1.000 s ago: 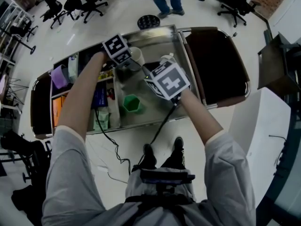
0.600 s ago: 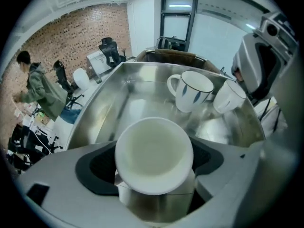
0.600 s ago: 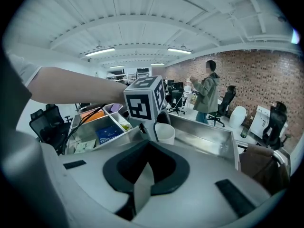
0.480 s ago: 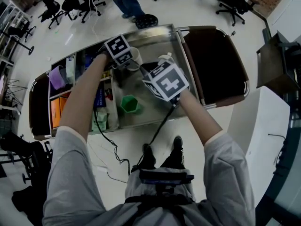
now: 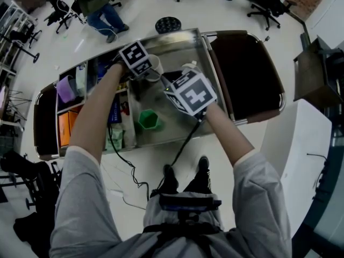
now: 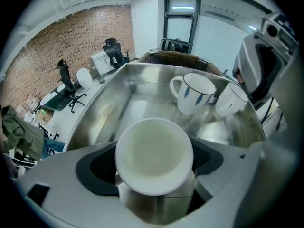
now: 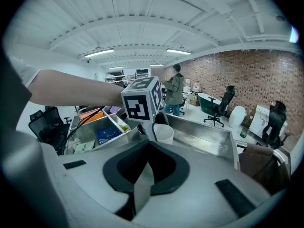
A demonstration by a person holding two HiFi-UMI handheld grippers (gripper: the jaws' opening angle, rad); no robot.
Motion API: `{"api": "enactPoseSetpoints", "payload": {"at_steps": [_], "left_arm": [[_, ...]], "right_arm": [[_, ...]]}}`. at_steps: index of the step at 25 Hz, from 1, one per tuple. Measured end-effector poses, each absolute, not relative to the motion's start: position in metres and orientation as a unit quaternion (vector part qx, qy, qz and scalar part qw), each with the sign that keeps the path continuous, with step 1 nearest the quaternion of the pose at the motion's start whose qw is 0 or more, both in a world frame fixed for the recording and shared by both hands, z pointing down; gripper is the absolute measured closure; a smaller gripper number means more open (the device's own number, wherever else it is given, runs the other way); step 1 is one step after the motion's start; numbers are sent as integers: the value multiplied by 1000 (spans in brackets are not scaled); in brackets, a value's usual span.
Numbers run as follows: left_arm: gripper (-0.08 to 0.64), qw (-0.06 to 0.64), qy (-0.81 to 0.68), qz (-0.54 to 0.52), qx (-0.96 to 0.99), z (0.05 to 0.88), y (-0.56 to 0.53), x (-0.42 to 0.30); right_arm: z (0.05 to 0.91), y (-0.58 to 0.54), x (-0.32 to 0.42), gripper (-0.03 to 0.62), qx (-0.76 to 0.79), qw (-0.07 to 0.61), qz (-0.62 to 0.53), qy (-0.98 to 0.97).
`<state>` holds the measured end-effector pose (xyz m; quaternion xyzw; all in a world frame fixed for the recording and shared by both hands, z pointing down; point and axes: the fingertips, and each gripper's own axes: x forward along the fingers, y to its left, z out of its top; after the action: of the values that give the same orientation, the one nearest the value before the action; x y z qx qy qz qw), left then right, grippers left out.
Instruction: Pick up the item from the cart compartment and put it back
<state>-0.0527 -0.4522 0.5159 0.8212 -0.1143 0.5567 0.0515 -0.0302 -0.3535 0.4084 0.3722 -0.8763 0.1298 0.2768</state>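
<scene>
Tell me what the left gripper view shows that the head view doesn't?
Only the left gripper view: the empty inside of the white cup gripped in the left claw, and blue strokes on a mug beyond it. Only the head view: the person's arms, a green cup, and an orange box in a side compartment. Both: the steel tray and that white cup.
</scene>
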Motion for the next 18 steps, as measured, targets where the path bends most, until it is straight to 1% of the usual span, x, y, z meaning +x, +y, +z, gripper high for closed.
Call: {"api": "enactPoseSetpoints", "payload": {"at_steps": [9,18], "left_arm": [[124,62,-166,511,841,495,-454,-63],[124,60,-255,403,877,440,-438,-76]], "right_arm": [[405,-349,-31,583,373,274,130,-877],[392,-336,-32,583,374,262,124,-881]]}}
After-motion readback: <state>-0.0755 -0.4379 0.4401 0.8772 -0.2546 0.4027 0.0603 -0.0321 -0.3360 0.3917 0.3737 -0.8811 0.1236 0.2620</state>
